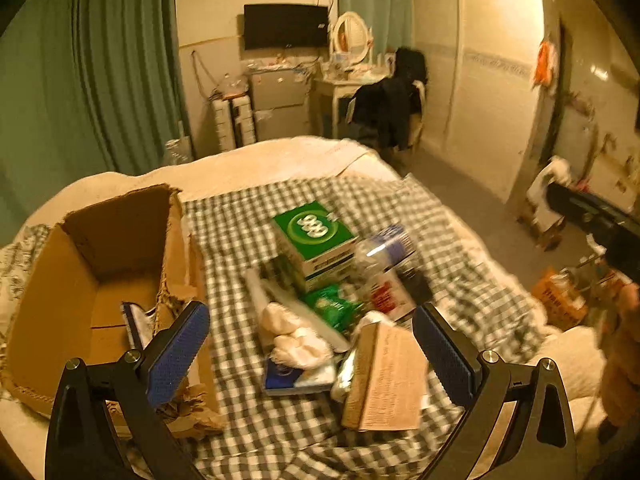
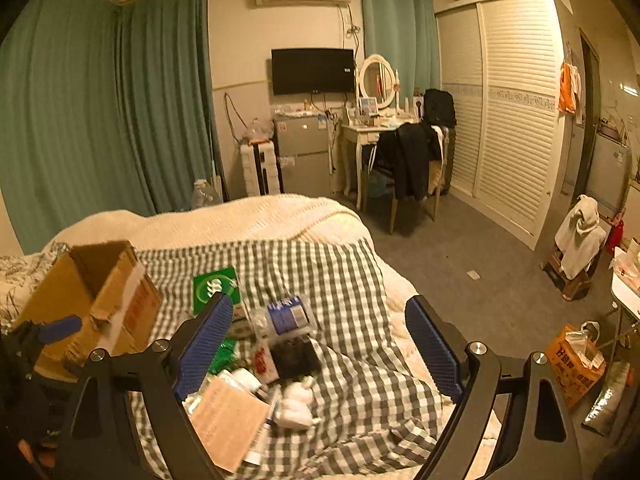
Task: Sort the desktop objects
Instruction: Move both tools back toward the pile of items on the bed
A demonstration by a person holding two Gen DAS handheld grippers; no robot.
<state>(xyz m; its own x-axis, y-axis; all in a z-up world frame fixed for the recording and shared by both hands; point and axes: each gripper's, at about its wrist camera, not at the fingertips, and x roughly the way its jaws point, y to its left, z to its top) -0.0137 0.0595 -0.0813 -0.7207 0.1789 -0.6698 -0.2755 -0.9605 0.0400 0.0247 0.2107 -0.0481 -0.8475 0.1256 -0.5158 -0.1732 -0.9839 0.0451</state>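
- We see the pile (image 1: 332, 304) mid-frame on the checked cloth (image 1: 248, 216): green box (image 1: 316, 232), bottle (image 1: 384, 248), white socks (image 1: 292, 336) and a brown packet (image 1: 388, 376), overlapping and touching.
- The carton (image 1: 96, 280) stands open at left, just beside the pile, something blue-edged already inside.
- Our left gripper (image 1: 312, 348) hangs wide and empty over the pile's near edge; the right gripper (image 2: 320, 344) is wide and empty too.
- We judge the risks so: closing on overlapping things could grab two or drag neighbours.
- The bottle may roll on the soft cloth.
- The carton's torn wall could catch a finger and tip it.
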